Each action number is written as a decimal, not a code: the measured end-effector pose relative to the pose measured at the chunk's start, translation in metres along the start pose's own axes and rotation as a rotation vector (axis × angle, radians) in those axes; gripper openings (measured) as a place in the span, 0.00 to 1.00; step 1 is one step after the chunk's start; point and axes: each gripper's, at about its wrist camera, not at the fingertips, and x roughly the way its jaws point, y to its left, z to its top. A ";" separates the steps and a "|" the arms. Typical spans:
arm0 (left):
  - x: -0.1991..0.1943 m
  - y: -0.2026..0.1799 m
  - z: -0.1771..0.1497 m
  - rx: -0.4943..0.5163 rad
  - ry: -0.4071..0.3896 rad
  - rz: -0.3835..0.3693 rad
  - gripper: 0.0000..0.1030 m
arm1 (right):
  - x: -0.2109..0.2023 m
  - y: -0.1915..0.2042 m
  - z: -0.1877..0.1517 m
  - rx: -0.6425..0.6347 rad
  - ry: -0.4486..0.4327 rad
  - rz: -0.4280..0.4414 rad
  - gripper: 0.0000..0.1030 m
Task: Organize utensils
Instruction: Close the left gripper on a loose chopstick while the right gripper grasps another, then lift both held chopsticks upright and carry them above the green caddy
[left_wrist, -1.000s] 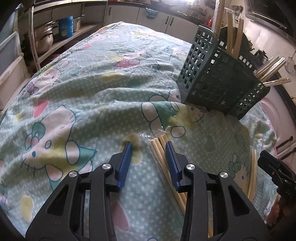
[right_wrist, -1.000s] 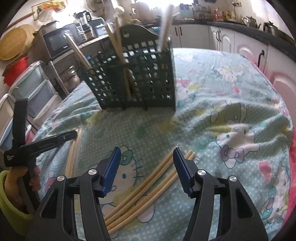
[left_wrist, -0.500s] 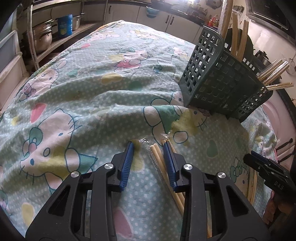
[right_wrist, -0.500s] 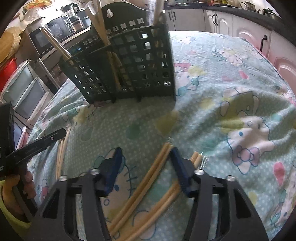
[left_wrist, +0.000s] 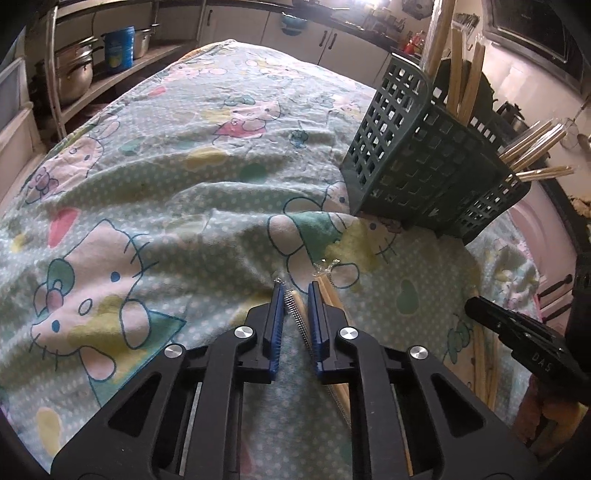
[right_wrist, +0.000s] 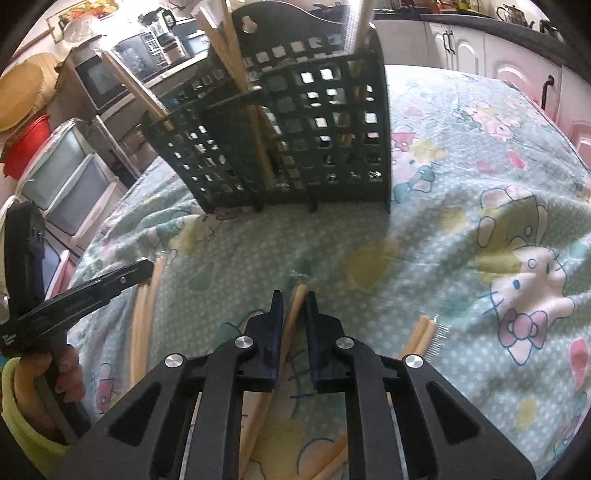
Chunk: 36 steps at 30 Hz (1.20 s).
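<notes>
A kitchen surrounds the table, which is covered by a pale green cartoon-cat cloth (left_wrist: 155, 192). White cabinet doors (left_wrist: 236, 18) line the far wall under a dark countertop, and open shelves (left_wrist: 122, 74) hold metal pots (left_wrist: 74, 74) and a blue canister (left_wrist: 119, 47). A microwave (right_wrist: 99, 79) sits above stacked translucent drawers (right_wrist: 62, 181) (daylight glares at the top).

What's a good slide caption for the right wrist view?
Right gripper closing on a wrapped straw lying on the cartoon-print cloth, with the green caddy behind.
</notes>
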 end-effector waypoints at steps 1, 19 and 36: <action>-0.002 0.001 0.000 -0.007 -0.005 -0.010 0.05 | -0.001 0.001 0.001 -0.004 -0.005 0.008 0.11; -0.072 -0.004 0.010 -0.005 -0.164 -0.110 0.02 | -0.049 0.029 0.016 -0.063 -0.131 0.103 0.08; -0.126 -0.048 0.037 0.091 -0.307 -0.174 0.01 | -0.105 0.033 0.031 -0.079 -0.276 0.143 0.06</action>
